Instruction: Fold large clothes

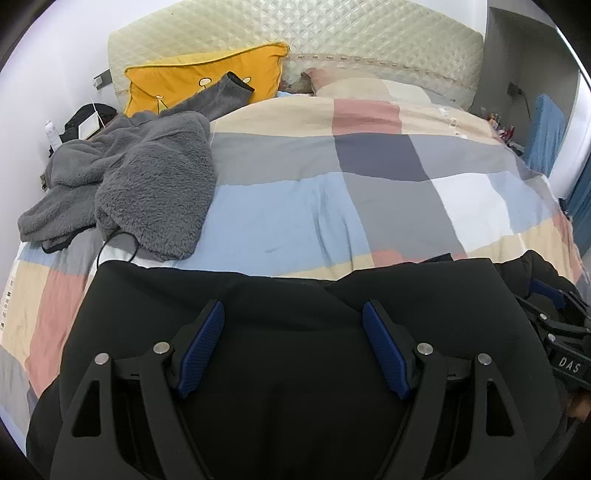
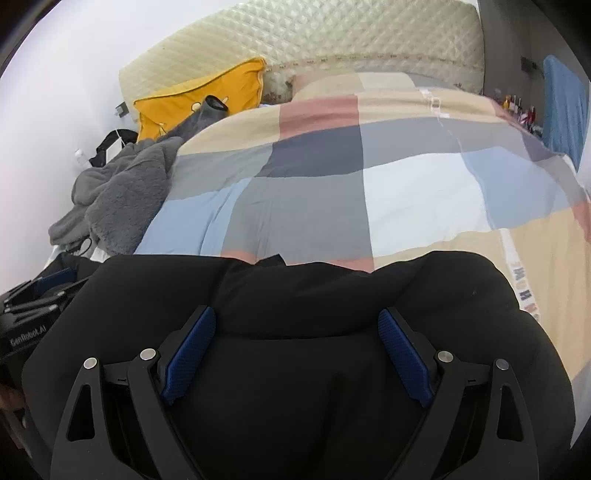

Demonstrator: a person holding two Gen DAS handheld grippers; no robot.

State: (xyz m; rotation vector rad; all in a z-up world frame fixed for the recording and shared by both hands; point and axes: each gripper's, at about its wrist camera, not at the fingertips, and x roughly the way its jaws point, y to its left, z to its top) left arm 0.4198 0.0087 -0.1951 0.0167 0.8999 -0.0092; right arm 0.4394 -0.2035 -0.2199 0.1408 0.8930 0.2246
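We have the black garment (image 1: 280, 295) spread low in both frames, directly under and ahead of our grippers, its long axis running side to side. Left gripper (image 1: 293, 314) and right gripper (image 2: 297, 317) stand side by side, equally near, jaws apart and empty. Matte, smooth cloth; a fuzzy grey fleece (image 1: 147, 177) lies upper left.

Checked duvet (image 1: 295, 206) w/ blue, grey, beige, pink & navy blocks covers the bed, quilted cream headboard (image 1: 332, 33) behind it. Yellow cushion (image 1: 192, 81) leans on the headboard at the far left corner, w/ a pinkish pillow (image 1: 325, 75) beside it. On the left side of the bed a black cable (image 1: 118, 243) loops on the duvet; past that edge sit a black bag (image 1: 88, 116) and a small white bottle (image 1: 51, 133) (label unreadable), and over by the right wall something blue (image 1: 546, 133) stands upright.
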